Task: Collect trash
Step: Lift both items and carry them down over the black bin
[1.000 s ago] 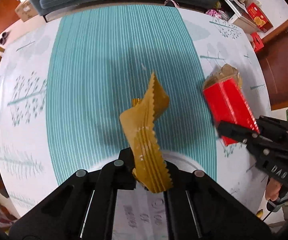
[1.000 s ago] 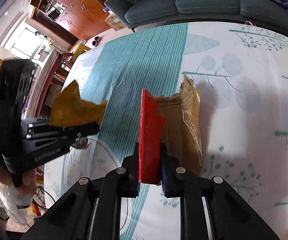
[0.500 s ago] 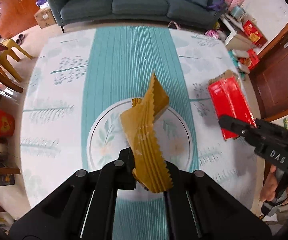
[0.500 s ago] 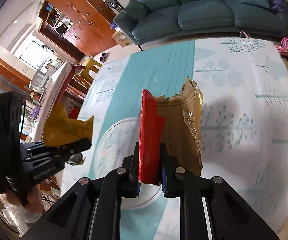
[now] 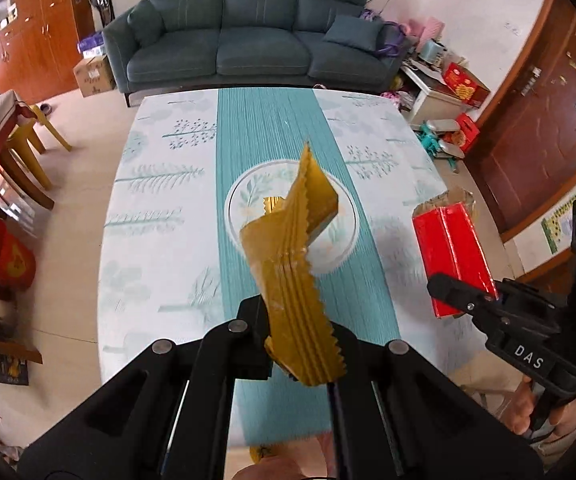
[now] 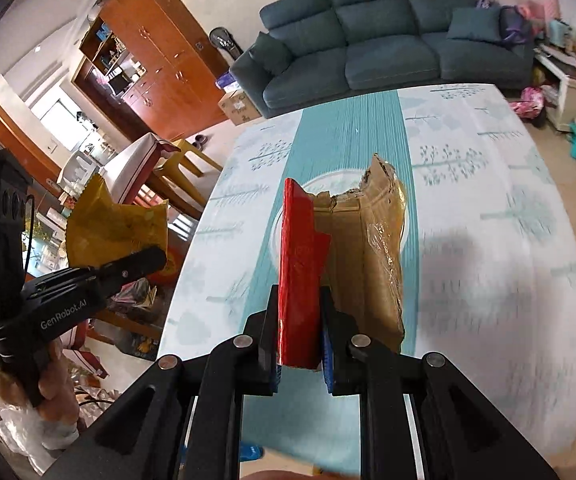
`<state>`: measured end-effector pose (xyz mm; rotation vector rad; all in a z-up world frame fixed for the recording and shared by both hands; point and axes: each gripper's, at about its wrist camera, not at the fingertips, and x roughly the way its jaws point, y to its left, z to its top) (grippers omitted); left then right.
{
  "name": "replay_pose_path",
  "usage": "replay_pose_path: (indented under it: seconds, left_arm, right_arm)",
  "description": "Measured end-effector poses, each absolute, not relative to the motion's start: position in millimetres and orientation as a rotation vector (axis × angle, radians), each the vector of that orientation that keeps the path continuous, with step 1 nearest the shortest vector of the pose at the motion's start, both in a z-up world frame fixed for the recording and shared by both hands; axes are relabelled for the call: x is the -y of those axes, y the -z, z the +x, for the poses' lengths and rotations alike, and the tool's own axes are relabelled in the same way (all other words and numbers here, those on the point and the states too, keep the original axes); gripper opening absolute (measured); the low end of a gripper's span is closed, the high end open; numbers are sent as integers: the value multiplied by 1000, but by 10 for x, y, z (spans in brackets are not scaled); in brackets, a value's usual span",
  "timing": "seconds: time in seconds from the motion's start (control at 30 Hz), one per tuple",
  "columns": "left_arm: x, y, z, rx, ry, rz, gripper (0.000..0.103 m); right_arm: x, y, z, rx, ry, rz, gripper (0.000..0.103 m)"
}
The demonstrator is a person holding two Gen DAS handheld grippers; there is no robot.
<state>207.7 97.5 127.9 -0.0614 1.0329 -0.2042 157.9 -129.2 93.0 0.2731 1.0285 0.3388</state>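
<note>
Both grippers hang above the table (image 5: 156, 240), whose patterned cloth lies bare to every edge. The left gripper (image 5: 302, 344) pinches a gold wrapper (image 5: 288, 256); the right gripper (image 6: 299, 340) clamps a torn red box (image 6: 300, 276). Only the right view shows the box's brown inside and the left hand (image 6: 54, 396)

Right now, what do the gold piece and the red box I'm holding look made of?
Gold zigzag-edged wrapper: probably thin foil or plastic film, since it is glossy, creased and serrated. Red torn box: glossy red-faced cardboard, with raw brown board and clear film showing on its torn side.
</note>
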Motion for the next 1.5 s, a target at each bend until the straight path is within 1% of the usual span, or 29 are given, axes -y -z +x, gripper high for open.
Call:
replay_pose_path:
  seconds: [0.2, 0.33, 0.53, 0.7, 0.87, 1.0, 1.1, 1.27, 1.43, 1.5]
  left_arm:
    - [-1159, -1392, 1182, -1027, 244, -14, 1]
    - [-1165, -1397, 799, -1037, 269, 3, 1]
    - [-1143, -1239, 380, -1082, 294, -12, 2]
    - [-1045, -951, 200, -1112, 295, -5, 1]
    - [-949, -508, 72, -1163, 316, -48, 2]
    - [-820, -5, -134, -1220, 313, -85, 2]
    - [-710, 405, -249, -1250, 294, -110, 2]
    - [-564, 1205, -341, -1301, 244, -134, 2]
    - [-466, 2030, -335, -1304, 211, -137, 2]
    - [-442, 2283, -299, -1302, 204, -141, 2]
  right_arm:
    - [1005, -969, 613, -1019, -290, 287, 15]
    - [819, -924, 133, -1052, -286, 279, 15]
    - [629, -811, -246, -1097, -289, 248, 15]
    - [629, -559, -416, -1132, -282, 246, 15]
    - [764, -45, -487, -1197, -278, 263, 15]
    - [864, 355, -592, -1231, -297, 256, 15]
    - [954, 769, -712, -1257, -313, 249, 15]
    - [1098, 1605, -828, -1307, -322, 255, 15]
    - [1200, 2520, -848, -1349, -325, 284, 15]
    - [1220, 2823, -843, -1355, -316, 280, 16]
